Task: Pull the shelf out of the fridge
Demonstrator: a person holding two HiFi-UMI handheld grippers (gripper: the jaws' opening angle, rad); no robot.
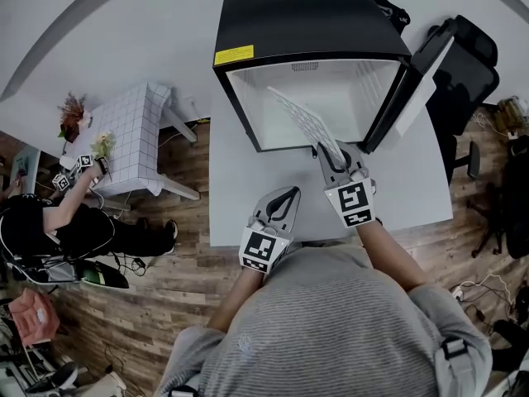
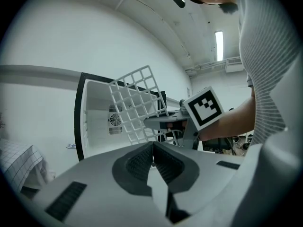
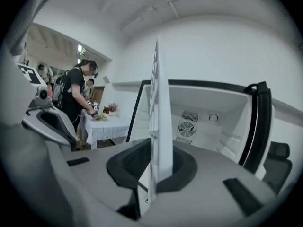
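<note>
Striped grey shirt point(image 1: 331, 321), grey hand-held grippers point(image 1: 289, 193) point(image 1: 325, 150)

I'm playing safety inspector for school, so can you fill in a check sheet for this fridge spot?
Surface: pale grey table carrying a black mini fridge, door open.
Job's things: white wire shelf, tilted on edge at the fridge's opening.
Clutter: nothing seen.
Grippers: right gripper shut on the shelf's front edge; left gripper shut, empty, over the table.
Cables: loose cables on the wood floor.
Surroundings: office chair, small checked-cloth table, another person.
</note>
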